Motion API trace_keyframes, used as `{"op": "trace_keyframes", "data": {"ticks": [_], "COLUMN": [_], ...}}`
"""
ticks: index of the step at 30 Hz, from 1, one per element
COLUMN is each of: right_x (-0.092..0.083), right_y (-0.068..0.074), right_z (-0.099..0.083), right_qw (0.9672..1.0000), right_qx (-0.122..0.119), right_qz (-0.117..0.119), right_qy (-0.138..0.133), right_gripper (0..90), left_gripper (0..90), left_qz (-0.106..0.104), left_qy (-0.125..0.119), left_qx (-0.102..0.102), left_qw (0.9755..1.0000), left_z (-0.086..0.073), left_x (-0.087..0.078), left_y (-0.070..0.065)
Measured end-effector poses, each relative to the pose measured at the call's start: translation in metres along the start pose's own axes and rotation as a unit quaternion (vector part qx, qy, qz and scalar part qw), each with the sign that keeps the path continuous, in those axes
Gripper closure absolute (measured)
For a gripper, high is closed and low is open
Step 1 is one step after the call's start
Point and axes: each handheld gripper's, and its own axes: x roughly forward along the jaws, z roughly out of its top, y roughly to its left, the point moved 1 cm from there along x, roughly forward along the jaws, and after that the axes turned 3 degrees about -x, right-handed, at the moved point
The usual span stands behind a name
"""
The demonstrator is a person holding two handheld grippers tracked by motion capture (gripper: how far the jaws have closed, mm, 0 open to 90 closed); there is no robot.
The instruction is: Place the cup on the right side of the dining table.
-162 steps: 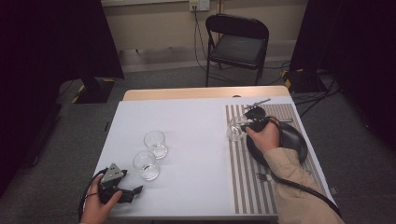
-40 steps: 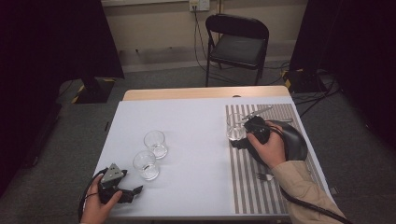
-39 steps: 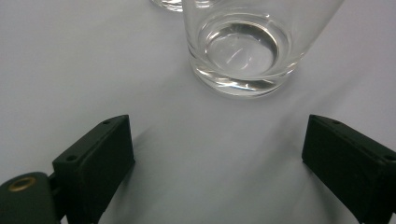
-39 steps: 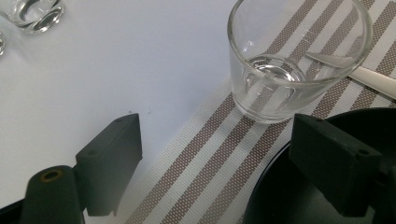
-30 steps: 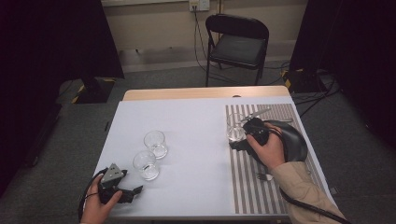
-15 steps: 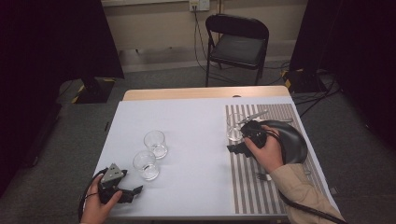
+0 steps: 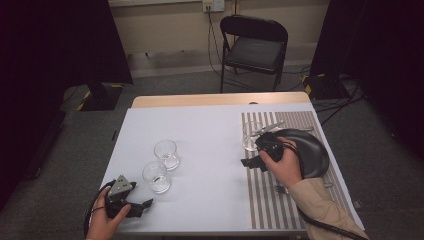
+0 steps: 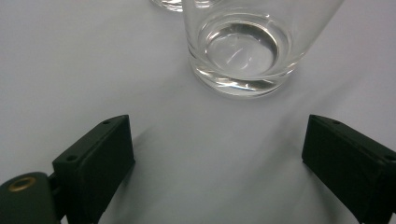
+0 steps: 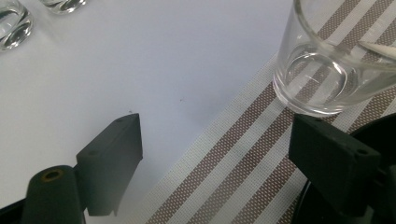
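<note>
A clear glass (image 7: pixel 251 135) stands on the striped placemat (image 7: pixel 260 195), with a silver utensil (image 7: pixel 268 127) resting across its rim. My right gripper (image 7: pixel 251 161) is just in front of it, open and empty, over the mat's left edge. In the right gripper view the glass (image 9: pixel 329 79) is ahead and to the right of the open right gripper (image 9: pixel 219 133). Two more glasses (image 7: pixel 166 154) (image 7: pixel 156 176) stand on the white table. My left gripper (image 7: pixel 144 205) rests open near the front edge, facing the nearer glass (image 8: pixel 243 46), with nothing in the left gripper (image 8: pixel 219 137).
A black plate (image 7: pixel 312 150) lies on the placemat under the person's right hand. Another small utensil (image 7: pixel 280 189) lies on the mat nearer the front. A black folding chair (image 7: pixel 255 47) stands beyond the table's far edge.
The right gripper has drawn back from the glass on the mat toward the person and turned to the left. The left gripper and the three glasses have not moved.
</note>
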Motion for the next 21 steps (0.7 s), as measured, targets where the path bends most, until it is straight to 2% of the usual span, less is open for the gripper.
{"op": "trace_keyframes", "data": {"ticks": [21], "right_x": [0.0053], "right_y": [0.0071], "right_z": [-0.0106], "right_qw": [0.9999], "right_qx": [-0.010], "right_qz": [0.008], "right_qy": [0.005], "right_gripper": [16.9], "left_gripper": [8.1], "left_qz": [0.000], "left_qy": [0.000], "left_qx": [0.000], "left_qw": [1.0000], "left_z": [0.0000], "left_x": [0.0000], "left_y": [0.0000]}}
